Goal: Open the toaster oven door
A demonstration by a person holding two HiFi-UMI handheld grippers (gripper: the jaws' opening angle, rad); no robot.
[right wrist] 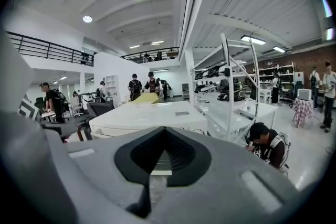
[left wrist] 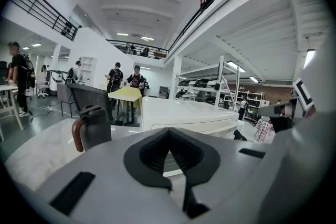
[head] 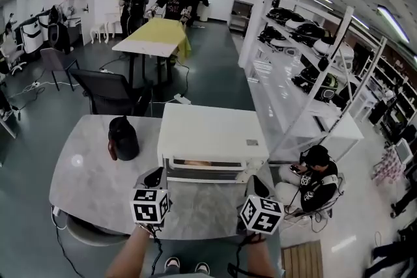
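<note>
A white toaster oven [head: 212,133] stands on the pale marble table [head: 85,179], with its door [head: 207,170] facing me and closed. My left gripper [head: 154,178] hovers just in front of the door's left end, jaws together and empty. My right gripper [head: 258,187] is by the door's right end, and its jaws also look closed with nothing in them. In the left gripper view the oven [left wrist: 184,115] lies straight beyond the shut left gripper [left wrist: 169,131]. The right gripper view shows the oven [right wrist: 142,119] past the right gripper [right wrist: 165,129].
A black jug [head: 122,138] with a brown handle stands on the table left of the oven. A person [head: 316,174] sits on the floor to the right, beside white shelving [head: 306,75]. A dark chair [head: 107,91] stands behind the table.
</note>
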